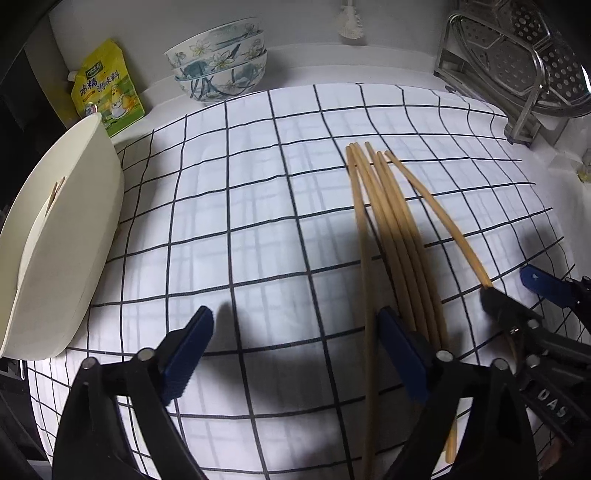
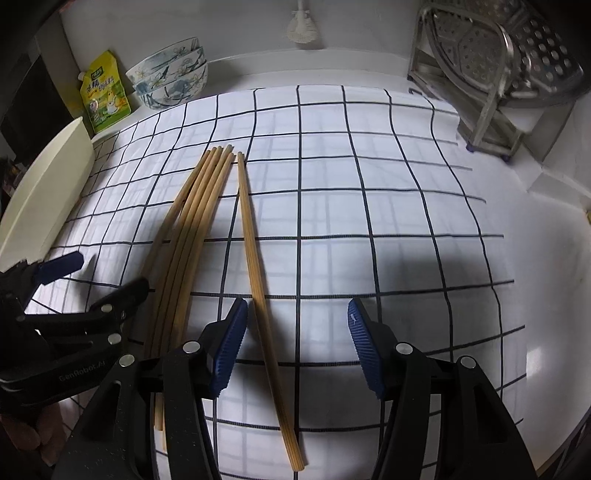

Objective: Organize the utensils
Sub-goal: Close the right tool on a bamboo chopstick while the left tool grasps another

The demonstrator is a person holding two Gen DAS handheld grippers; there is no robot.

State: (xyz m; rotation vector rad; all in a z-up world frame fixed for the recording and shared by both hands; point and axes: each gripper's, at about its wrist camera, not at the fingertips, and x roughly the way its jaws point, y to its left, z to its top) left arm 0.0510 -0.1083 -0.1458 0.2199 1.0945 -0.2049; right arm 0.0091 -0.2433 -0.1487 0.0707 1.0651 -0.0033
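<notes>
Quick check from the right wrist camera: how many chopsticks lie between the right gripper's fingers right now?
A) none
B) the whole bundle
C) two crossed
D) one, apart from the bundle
D: a single chopstick runs between the right gripper fingers, untouched by either pad, while the bundle lies outside its left finger.

My surface (image 1: 480,74) is white, under a checked cloth (image 1: 258,221); a white wall (image 1: 303,18) stands behind, a steel rack (image 2: 491,92) right.
</notes>
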